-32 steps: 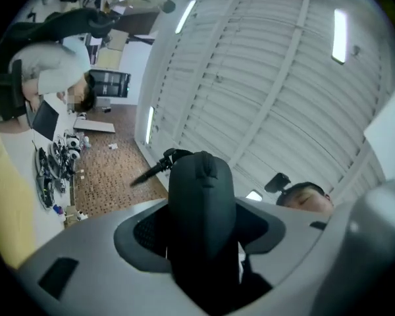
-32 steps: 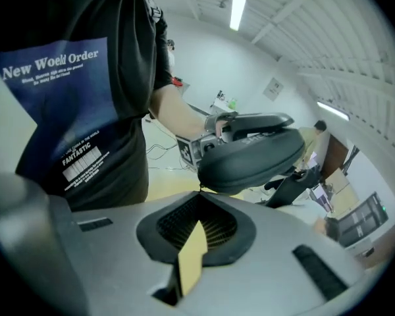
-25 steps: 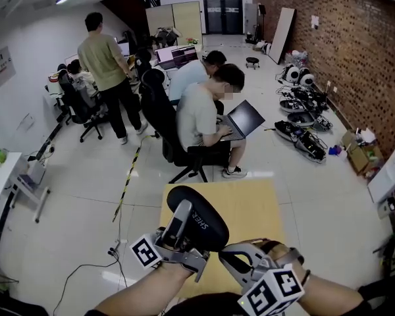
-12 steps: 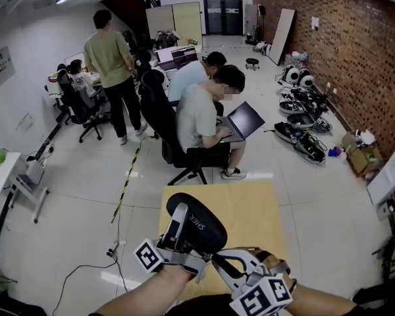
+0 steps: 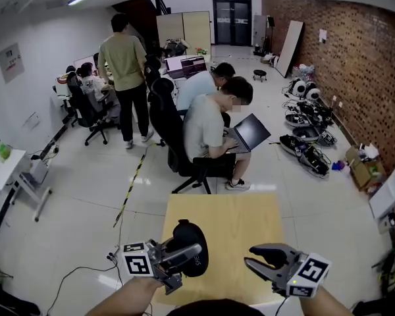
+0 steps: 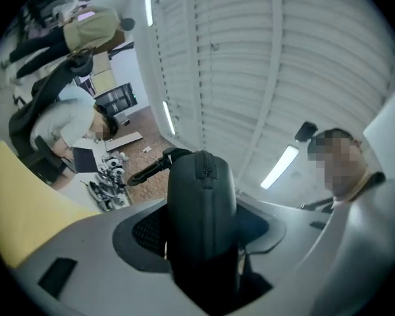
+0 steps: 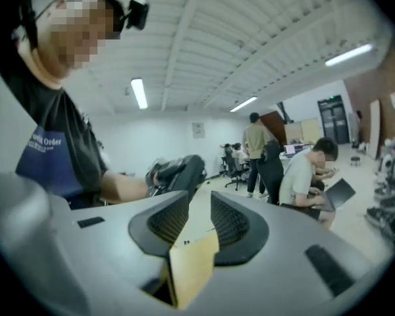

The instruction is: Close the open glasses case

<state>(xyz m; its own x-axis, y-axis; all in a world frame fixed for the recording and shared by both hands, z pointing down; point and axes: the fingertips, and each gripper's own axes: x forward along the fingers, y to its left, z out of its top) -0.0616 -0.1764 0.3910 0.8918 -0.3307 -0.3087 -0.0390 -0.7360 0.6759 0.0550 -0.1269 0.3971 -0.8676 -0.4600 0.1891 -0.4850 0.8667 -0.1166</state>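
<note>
The black glasses case (image 5: pixel 185 234) is closed, its zip run shut along the edge (image 6: pixel 202 176). My left gripper (image 5: pixel 187 254) is shut on it and holds it just above the near left part of the wooden table (image 5: pixel 237 222). A black clip sticks out from the case's far end (image 6: pixel 151 168). My right gripper (image 5: pixel 251 255) hovers over the table's near right part, apart from the case. Its jaws have just been opening and nothing is between them (image 7: pixel 199 219). In the right gripper view the case (image 7: pixel 184 170) shows beyond the jaws.
A person with a laptop (image 5: pixel 217 120) sits on an office chair just beyond the table's far edge. Another person (image 5: pixel 126 61) stands by desks at the back left. Equipment (image 5: pixel 306 133) lies along the brick wall on the right. A cable (image 5: pixel 85 268) runs over the floor at the left.
The right gripper has come off the case, opened and swung out to the right. The left gripper has rolled and sunk toward the table with the case in it.
</note>
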